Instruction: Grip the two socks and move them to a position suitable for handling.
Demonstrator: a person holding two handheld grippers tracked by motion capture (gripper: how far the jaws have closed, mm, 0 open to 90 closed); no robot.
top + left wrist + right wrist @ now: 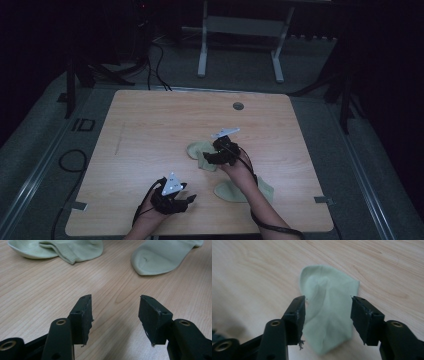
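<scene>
Two pale green socks lie on the wooden table [150,125]. One sock [196,149] is folded near the middle, and my right gripper [206,157] hovers over its near end. In the right gripper view this folded sock [329,290] lies between the spread jaws of the right gripper [327,312], and the pads do not press on it. The other sock [229,192] lies flat nearer the front, partly under the right forearm. My left gripper [192,198] rests low at the front left, open and empty. Its view has the left gripper [115,315] over bare wood, with the folded sock [72,248] and the flat sock [162,256] beyond.
A round grey grommet [238,106] sits in the table near its far edge. Behind the table stands a white desk frame [240,30]. Cables [72,160] lie on the floor at the left. Bare wood spreads across the table's left half and back.
</scene>
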